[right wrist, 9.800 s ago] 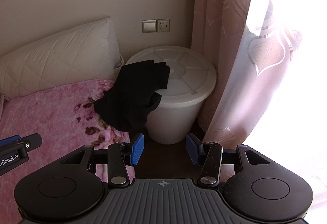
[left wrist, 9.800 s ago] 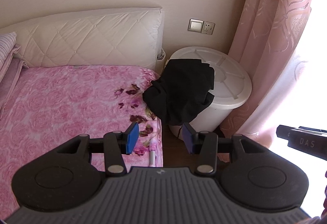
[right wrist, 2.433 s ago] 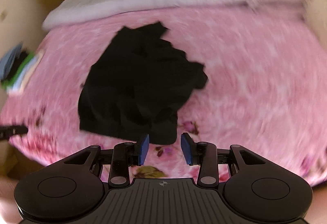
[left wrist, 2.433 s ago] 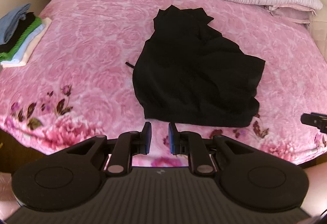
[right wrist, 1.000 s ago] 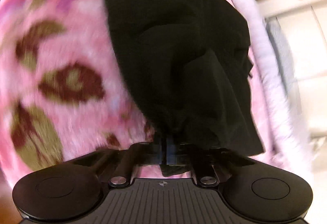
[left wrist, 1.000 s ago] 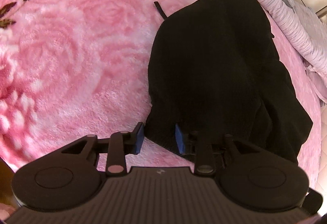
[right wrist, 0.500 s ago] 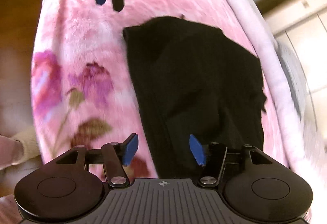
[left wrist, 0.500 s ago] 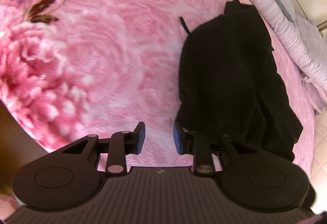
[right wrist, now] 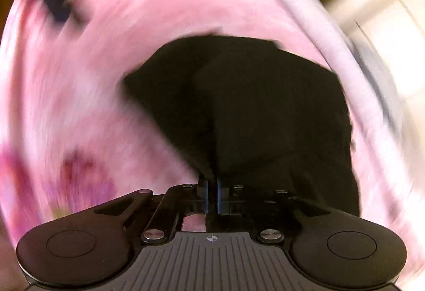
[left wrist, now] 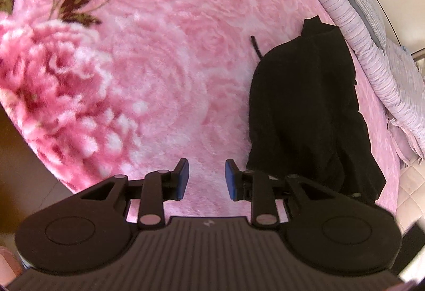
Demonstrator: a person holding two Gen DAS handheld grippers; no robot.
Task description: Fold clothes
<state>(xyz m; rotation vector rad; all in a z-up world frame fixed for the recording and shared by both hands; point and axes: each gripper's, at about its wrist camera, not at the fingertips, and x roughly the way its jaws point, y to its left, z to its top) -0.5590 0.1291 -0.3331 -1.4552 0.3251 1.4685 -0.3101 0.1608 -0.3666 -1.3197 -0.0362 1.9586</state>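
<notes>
Right wrist view: right gripper (right wrist: 211, 194) fingers pinch the black garment (right wrist: 265, 105); left gripper (left wrist: 206, 179) fingers gape, empty.

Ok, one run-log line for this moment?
left tool: open, empty | right tool: just closed on black garment edge | bed: garment unfolded

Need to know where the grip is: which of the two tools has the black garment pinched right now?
The right tool: its pads are closed on a fold of the black garment. The left tool stands open over bare pink blanket, beside the garment.
</notes>
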